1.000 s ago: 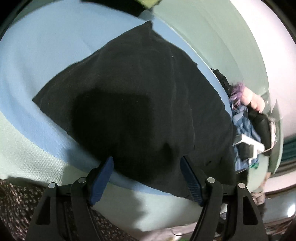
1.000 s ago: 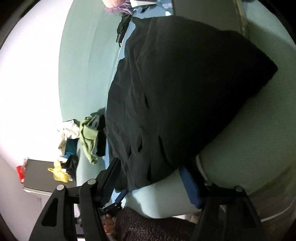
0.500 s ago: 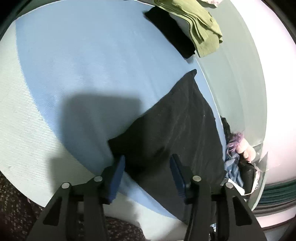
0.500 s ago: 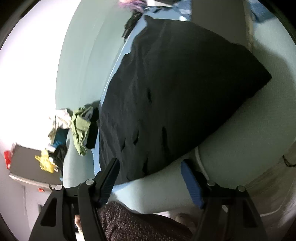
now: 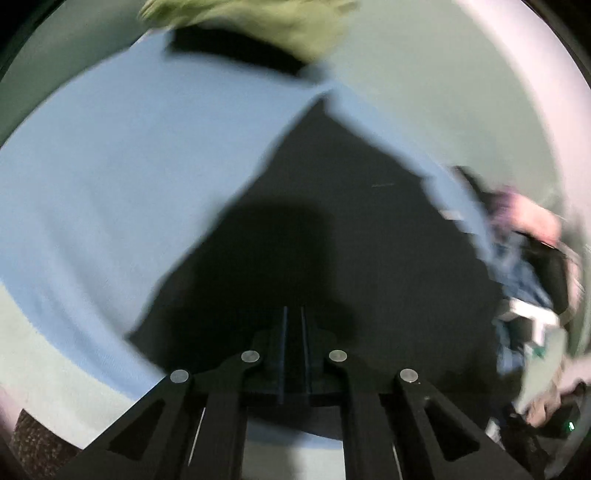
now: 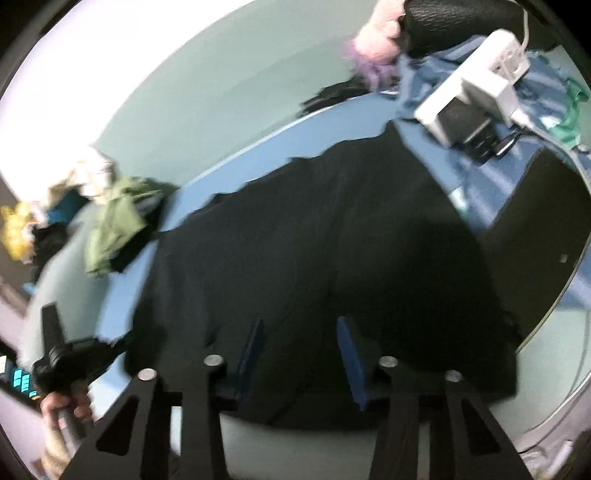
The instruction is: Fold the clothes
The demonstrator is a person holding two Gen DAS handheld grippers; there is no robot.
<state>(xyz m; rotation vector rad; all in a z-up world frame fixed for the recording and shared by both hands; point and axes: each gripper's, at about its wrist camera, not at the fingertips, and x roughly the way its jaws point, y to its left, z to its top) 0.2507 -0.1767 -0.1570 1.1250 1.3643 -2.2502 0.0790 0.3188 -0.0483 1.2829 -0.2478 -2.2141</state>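
Note:
A black garment (image 5: 332,229) lies spread on the blue sheet (image 5: 129,155) of a bed. My left gripper (image 5: 293,325) is shut on the garment's near edge, its blue pads almost touching with black cloth between them. In the right wrist view the same garment (image 6: 332,240) fills the middle. My right gripper (image 6: 299,343) is open over its near edge, with cloth lying between and under the blue pads (image 6: 351,347). The left gripper (image 6: 70,358) also shows at the lower left of the right wrist view, held by a hand.
Folded green and black clothes (image 5: 258,29) lie at the sheet's far end, also in the right wrist view (image 6: 118,225). A pile of blue cloth, a white box (image 6: 476,88) and a pink-purple toy (image 6: 376,48) sit at the other end. A pale green wall (image 5: 443,92) runs behind.
My left gripper has closed on the garment's edge after being open half a second ago. The right gripper has narrowed and swung lower over the cloth. Both views are blurred by motion.

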